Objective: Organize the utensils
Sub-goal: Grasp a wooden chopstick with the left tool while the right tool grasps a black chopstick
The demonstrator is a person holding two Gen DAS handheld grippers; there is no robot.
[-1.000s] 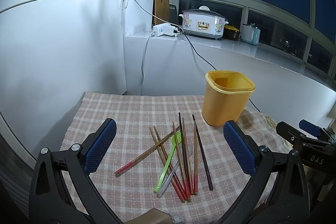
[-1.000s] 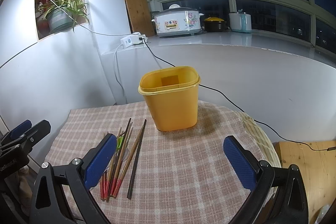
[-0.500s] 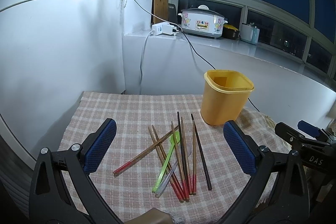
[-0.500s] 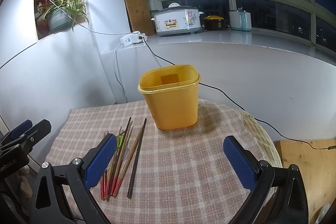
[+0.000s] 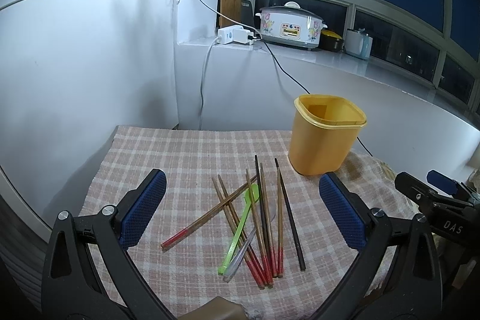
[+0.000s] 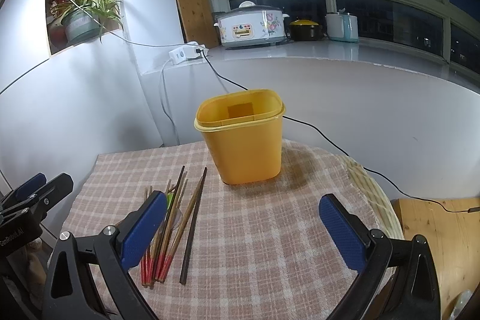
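The left gripper [image 5: 241,212] has its blue-padded fingers [image 5: 142,209] spread wide, holding nothing, hovering above the checked cloth [image 5: 180,152]. Between them in the left wrist view lies a loose heap of chopsticks [image 5: 265,218], most with red ends pointing toward 6 o'clock; one red-tipped stick crosses the others, slanting toward 8 o'clock. A green spoon [image 5: 240,228] lies among them, and a clear spoon [image 5: 249,242] lies partly under the sticks. A dark chopstick [image 5: 289,215] lies at the 3 o'clock edge of the heap.

The right gripper [image 6: 243,227] is likewise wide apart and empty, its fingers [image 6: 342,233] over bare cloth. In its view the heap sits at 8 o'clock, partly behind the left pad.

The yellow container [image 5: 325,137] stands upright and empty on the cloth at 1 o'clock from the heap, near it but apart. The cloth covers the tabletop [image 6: 375,194], whose woven rim shows at 3 o'clock. Beyond, on the white ledge [image 6: 345,56], stand a rice cooker [image 6: 250,26] and a power strip [image 6: 186,53].
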